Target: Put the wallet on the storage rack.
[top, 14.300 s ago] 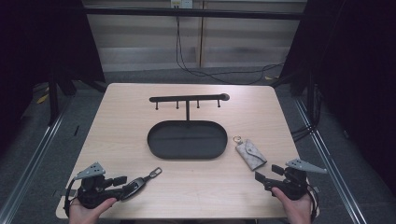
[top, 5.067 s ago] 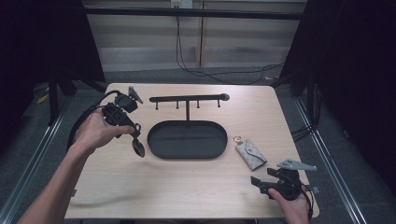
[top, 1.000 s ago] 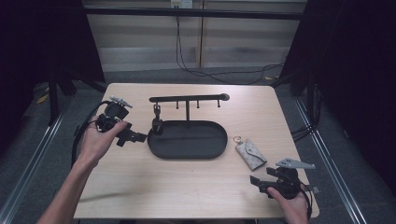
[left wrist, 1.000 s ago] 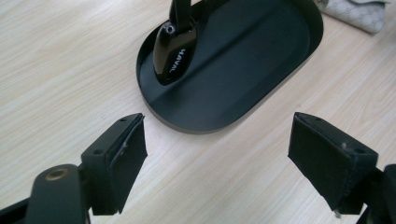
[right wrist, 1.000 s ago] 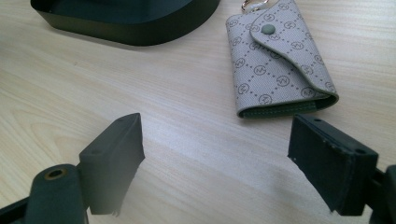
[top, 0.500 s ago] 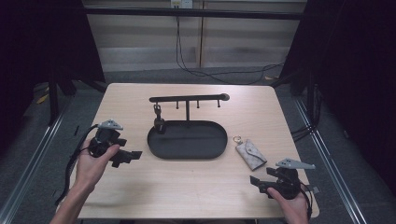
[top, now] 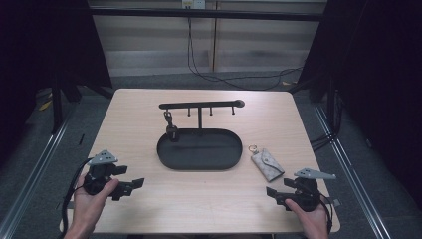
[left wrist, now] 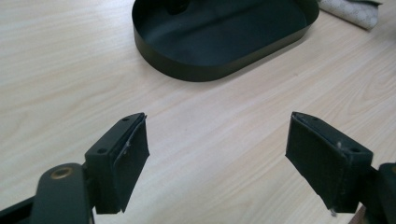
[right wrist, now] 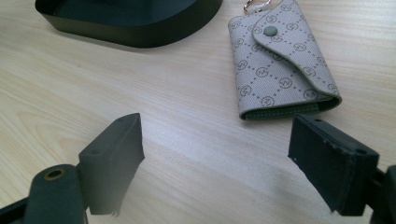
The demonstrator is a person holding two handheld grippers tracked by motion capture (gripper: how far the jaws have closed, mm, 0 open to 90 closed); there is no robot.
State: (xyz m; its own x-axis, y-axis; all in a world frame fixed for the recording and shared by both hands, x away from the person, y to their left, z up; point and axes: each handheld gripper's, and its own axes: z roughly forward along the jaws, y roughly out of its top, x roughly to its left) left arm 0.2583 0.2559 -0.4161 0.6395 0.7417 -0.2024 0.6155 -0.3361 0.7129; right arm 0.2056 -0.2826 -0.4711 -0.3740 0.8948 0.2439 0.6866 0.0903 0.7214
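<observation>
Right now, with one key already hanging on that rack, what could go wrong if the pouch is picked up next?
The key pouch lies flat on the table, so the right hand-held gripper, jaws open, may scrape or push it. Its small ring could be hard to hook. Reaching the rack might knock the hanging key fob loose.

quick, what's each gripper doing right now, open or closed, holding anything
Left gripper: open, fingers wide apart, holding nothing, above bare table.
Right gripper: open, holding nothing; the key pouch lies just ahead of it, untouched.

Cables [top: 209, 74] trail across floor behind, perhaps carpeted.
</observation>
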